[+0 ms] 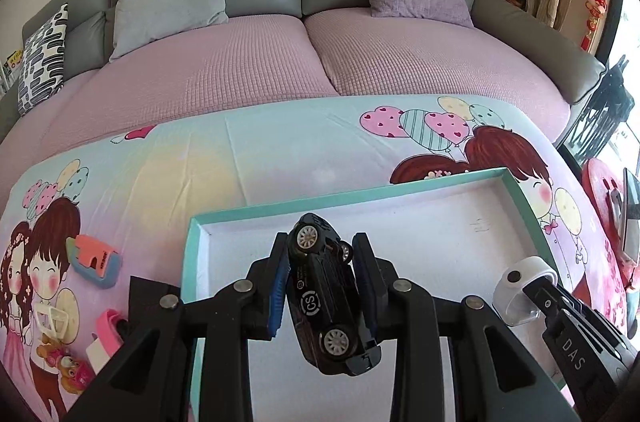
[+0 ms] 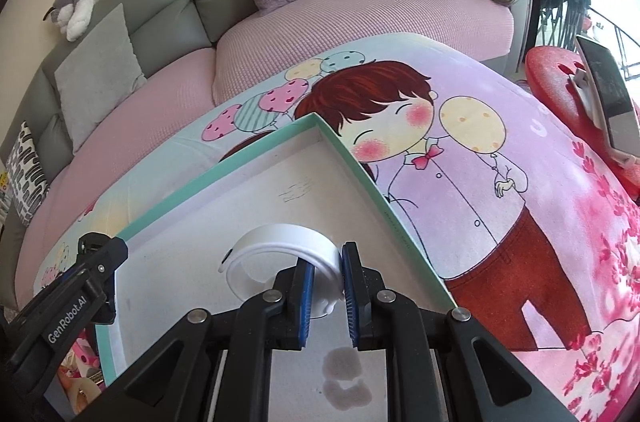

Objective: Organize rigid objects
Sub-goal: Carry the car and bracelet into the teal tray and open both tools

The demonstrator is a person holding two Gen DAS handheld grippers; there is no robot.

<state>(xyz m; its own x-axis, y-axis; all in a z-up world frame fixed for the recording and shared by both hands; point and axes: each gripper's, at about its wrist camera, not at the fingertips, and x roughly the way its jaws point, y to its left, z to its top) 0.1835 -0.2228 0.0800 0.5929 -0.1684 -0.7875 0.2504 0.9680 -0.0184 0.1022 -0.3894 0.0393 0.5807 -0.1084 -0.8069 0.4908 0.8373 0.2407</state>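
My left gripper (image 1: 320, 254) is shut on a black toy car (image 1: 326, 296), which hangs nose-up on its side above the white floor of a teal-rimmed box lid (image 1: 280, 208). In the right wrist view my right gripper (image 2: 325, 264) is shut on the band of a white ring-shaped gadget (image 2: 280, 242), held over the same box (image 2: 256, 154) near its right wall. The right gripper with the white ring (image 1: 520, 286) also shows at the right of the left wrist view. The left gripper's body (image 2: 80, 282) appears at the left of the right wrist view.
The box lies on a cartoon-print cloth (image 1: 280, 150) in front of a grey sofa with pink seat covers (image 1: 240, 70). Several small toys, among them a pink and blue piece (image 1: 96, 260), lie left of the box. A red stool with a tablet (image 2: 600, 94) stands at the right.
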